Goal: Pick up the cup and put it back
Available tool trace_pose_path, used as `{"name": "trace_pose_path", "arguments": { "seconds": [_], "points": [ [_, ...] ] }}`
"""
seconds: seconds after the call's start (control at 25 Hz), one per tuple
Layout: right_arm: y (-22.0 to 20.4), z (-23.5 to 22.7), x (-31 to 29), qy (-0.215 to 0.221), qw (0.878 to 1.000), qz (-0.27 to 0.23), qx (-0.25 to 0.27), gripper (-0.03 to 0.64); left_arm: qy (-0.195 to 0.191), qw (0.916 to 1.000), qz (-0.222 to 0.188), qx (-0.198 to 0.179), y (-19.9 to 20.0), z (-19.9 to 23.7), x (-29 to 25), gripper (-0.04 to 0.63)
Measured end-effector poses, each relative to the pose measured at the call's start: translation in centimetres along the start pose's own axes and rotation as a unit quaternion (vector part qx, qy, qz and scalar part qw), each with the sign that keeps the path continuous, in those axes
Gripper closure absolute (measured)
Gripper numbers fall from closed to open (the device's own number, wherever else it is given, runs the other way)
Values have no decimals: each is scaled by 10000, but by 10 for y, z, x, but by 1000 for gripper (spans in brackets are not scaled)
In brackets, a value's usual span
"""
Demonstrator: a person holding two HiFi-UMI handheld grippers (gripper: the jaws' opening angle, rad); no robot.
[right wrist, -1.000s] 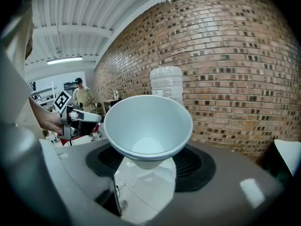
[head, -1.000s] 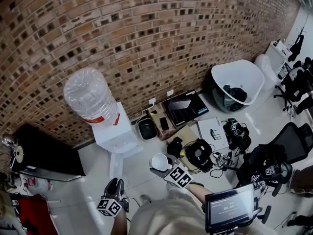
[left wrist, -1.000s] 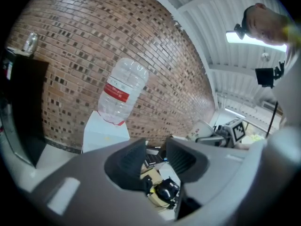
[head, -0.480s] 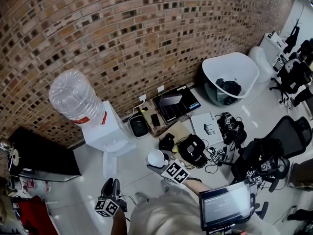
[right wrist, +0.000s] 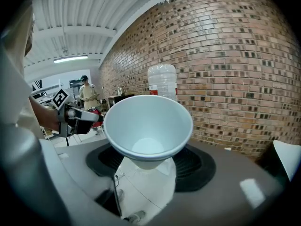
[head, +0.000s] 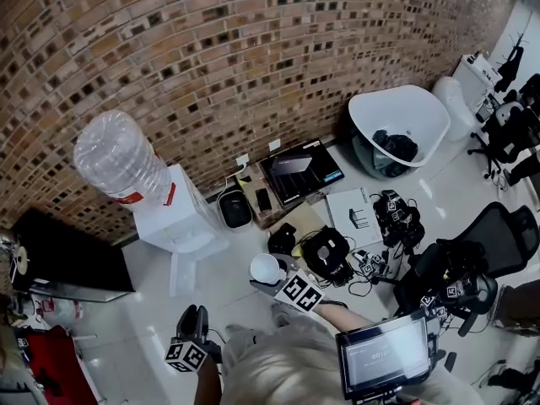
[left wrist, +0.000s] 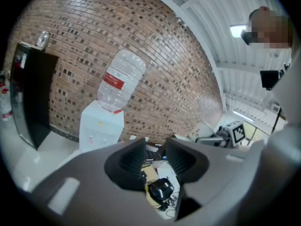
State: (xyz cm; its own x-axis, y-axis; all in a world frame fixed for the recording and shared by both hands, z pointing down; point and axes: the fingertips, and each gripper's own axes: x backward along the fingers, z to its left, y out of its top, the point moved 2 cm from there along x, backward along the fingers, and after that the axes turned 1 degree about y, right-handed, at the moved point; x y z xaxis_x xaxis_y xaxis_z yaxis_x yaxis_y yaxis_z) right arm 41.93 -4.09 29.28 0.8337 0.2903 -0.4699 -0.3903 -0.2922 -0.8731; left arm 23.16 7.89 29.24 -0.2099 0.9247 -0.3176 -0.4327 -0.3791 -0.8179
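Bare floor (head: 221,287) btwn water dispenser (head: 173,219) & cable/gear clutter (head: 331,258) gives passage; black cabinet (head: 67,264) blocks left.

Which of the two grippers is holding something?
The right gripper: its jaws are closed on a white cup, held upright and empty. The left gripper has its jaws apart with nothing between them.

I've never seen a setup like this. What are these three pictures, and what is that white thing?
No robot here: a person carries a two-jaw gripper in each hand. One picture looks down from the person's head; the other two come from cameras on the grippers. The right gripper grips a white disposable cup, upright. The left gripper is open and empty. On the pale floor by the brick wall stand a white water dispenser and black gear.
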Motion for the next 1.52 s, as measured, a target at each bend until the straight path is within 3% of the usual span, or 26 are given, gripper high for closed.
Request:
{"name": "trace_pose_path", "arguments": {
  "seconds": [0.44, 1.12, 1.52],
  "points": [
    [-9, -5, -38, -21, 9998, 113, -180, 302, 228, 9993, 234, -167, 15, 33, 8, 479],
    [24, 46, -209, -251, 9966, 768, -189, 302, -606, 9943, 835, -285, 52, 169, 0, 479],
    [6, 53, -280, -490, 9927, 1002, -468, 302, -886, 9844, 1513, -172, 28, 227, -4, 480]
  ]
}}
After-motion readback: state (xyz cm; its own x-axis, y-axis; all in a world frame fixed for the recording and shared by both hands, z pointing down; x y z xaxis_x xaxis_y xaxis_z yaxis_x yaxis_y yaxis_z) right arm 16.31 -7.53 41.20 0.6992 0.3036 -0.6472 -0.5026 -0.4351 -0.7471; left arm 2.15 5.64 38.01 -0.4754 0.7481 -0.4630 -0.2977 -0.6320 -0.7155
